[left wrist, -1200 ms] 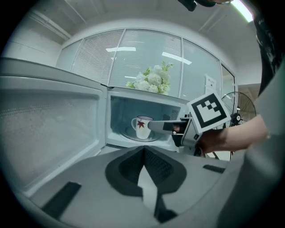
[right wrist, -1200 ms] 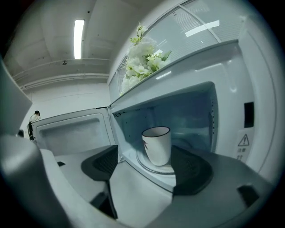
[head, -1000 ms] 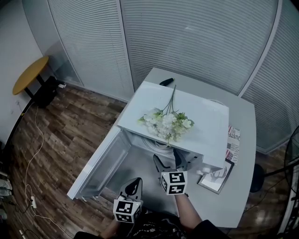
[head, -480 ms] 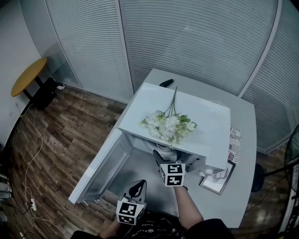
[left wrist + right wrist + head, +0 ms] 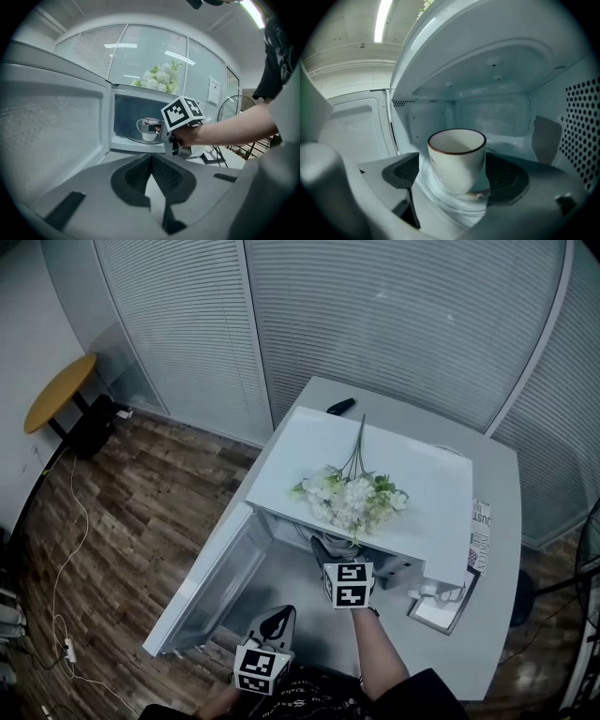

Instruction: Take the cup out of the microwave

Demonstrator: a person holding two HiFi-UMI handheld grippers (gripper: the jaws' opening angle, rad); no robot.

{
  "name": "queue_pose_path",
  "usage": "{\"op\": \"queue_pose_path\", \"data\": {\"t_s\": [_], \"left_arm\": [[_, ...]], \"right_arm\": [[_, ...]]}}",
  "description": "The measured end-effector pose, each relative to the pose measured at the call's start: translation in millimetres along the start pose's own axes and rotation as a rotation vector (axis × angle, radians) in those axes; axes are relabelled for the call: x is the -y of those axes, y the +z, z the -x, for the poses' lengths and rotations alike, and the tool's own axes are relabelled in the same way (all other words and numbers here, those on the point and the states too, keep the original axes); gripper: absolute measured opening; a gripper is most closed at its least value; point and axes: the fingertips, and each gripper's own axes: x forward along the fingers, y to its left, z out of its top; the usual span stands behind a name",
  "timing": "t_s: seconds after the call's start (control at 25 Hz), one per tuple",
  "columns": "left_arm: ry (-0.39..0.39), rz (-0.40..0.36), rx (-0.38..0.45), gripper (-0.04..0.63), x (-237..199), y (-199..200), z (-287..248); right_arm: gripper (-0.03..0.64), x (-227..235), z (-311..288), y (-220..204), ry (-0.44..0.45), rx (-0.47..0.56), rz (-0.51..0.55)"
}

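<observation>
Right gripper [image 5: 454, 169] reaches into the microwave [image 5: 412, 488]. Its jaws have just been opening and stand wide, with the cup [image 5: 149, 131] upright between them and the pads off its sides. That cup sits on the turntable [image 5: 454, 204]. Left gripper [image 5: 151, 159], at 7 o'clock from the right one in the head view, is pressed together on nothing. From the right gripper, the open door [image 5: 211, 582] lies at 8 o'clock and the flowers [image 5: 354, 502] at 12.

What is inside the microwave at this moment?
A white cup with a dark rim, upright on the glass turntable, between the just-opened jaws of the right hand-held gripper. The cup hides the turntable's centre.
</observation>
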Motion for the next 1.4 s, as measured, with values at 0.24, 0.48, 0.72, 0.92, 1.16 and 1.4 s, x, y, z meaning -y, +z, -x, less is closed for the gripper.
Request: {"op": "queue_pose_path", "data": {"t_s": [0.24, 0.48, 0.72, 0.92, 1.16, 1.4], "left_arm": [[-0.011, 0.006, -0.012, 0.005, -5.4, -0.9, -0.6], [-0.026, -0.002, -0.020, 0.006, -7.4, 0.0, -4.8], [-0.035, -0.013, -0.025, 0.005, -10.4, 3.6, -9.4], [-0.042, -0.015, -0.033, 0.005, -11.5, 3.1, -13.4], [-0.051, -0.014, -0.040, 0.005, -10.7, 1.8, -16.6], [-0.045, -0.009, -0.047, 0.005, -12.2, -1.7, -15.2]], "right_arm": [[0.417, 7.2, -11.7, 1.8, -0.025, -0.002, -0.005], [0.417, 8.9, -20.7, 0.7, -0.038, -0.015, 0.006], [0.417, 9.3, -26.5, -2.5, -0.043, -0.026, 0.012], [0.416, 10.8, -29.3, -7.2, -0.040, -0.049, 0.034], [0.412, 11.0, -28.0, -5.4, -0.022, -0.054, 0.054], [0.405, 11.1, -27.5, -6.6, -0.020, -0.054, 0.053]]}}
